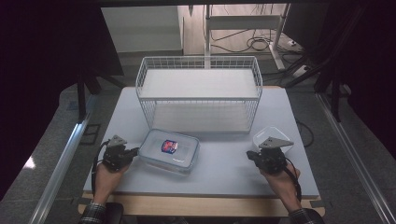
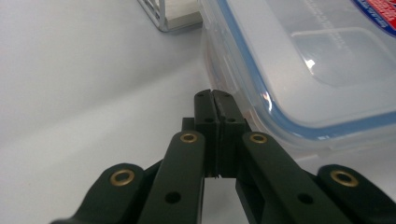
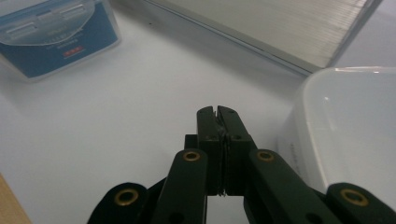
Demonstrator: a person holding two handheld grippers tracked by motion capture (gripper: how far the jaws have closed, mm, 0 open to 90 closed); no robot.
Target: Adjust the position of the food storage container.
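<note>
Lower left, the left gripper (image 1: 135, 152), jaws pressed together on nothing, noses against the lidded plastic container (image 1: 169, 150) at centre. Bare table (image 1: 224, 168) lies between it and the right gripper (image 1: 252, 156), pressed together beside the white tub (image 1: 270, 136).

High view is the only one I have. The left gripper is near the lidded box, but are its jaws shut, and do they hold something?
Observer: The left gripper is shut, jaws together with nothing between them, beside the box.
Operator: Does it touch the box?
Observer: I cannot tell; the tips lie close against the box's side, near a lid flap.
Operator: And the right gripper?
Observer: The right gripper is shut too and holds nothing; the white tub stands just beside it, apart from the tips.
</note>
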